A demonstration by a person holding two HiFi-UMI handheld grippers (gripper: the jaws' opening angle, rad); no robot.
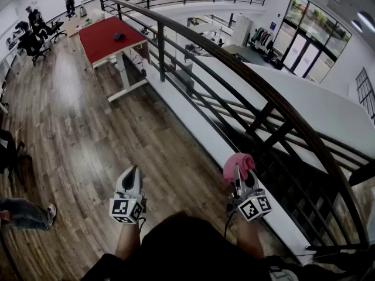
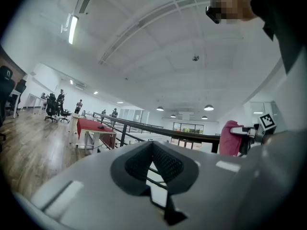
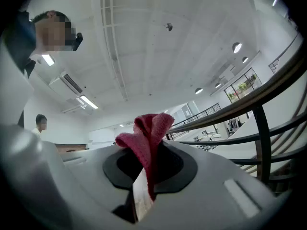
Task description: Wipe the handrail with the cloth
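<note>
Right gripper view: right tool point(image 3: 145, 163) pinches the cloth point(image 3: 148, 131) upright (ready, I judge, for the handrail point(image 3: 268, 87)); left tool point(image 2: 153, 163) closed, empty.

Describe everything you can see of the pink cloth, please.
The cloth is pink, a soft terry-like fabric, crumpled and folded. The right hand-held gripper is shut on its lower part, so a bunched loop sticks out past the jaws. It is held in the air beside the handrail, not touching it.
</note>
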